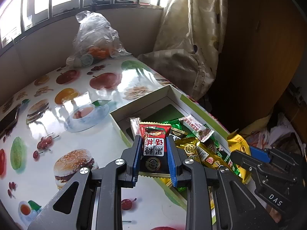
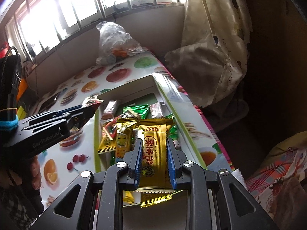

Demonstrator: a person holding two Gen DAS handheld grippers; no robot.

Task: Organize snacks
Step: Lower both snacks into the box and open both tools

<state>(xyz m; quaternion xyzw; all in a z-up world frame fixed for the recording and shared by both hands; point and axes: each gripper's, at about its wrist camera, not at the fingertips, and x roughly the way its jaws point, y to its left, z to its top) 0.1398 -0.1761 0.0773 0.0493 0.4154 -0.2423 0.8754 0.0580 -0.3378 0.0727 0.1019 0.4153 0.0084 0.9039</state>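
My left gripper (image 1: 153, 143) is shut on a red and black snack packet (image 1: 154, 143), held above the near left corner of an open white box (image 1: 138, 106). My right gripper (image 2: 154, 149) is shut on a yellow snack packet (image 2: 155, 149) above the same box (image 2: 126, 88). The box holds several loose packets, gold (image 1: 190, 149), green (image 1: 172, 123) and white-and-red (image 1: 193, 125). The right gripper also shows at the right of the left wrist view (image 1: 249, 153), and the left gripper at the left of the right wrist view (image 2: 84, 109).
The table (image 1: 57, 115) has a glossy cloth printed with fruit and burgers. A clear plastic bag (image 1: 96, 36) with oranges stands at its far edge under a barred window. A phone (image 1: 8, 118) lies at the left. A curtain (image 1: 191, 38) and bedding are to the right.
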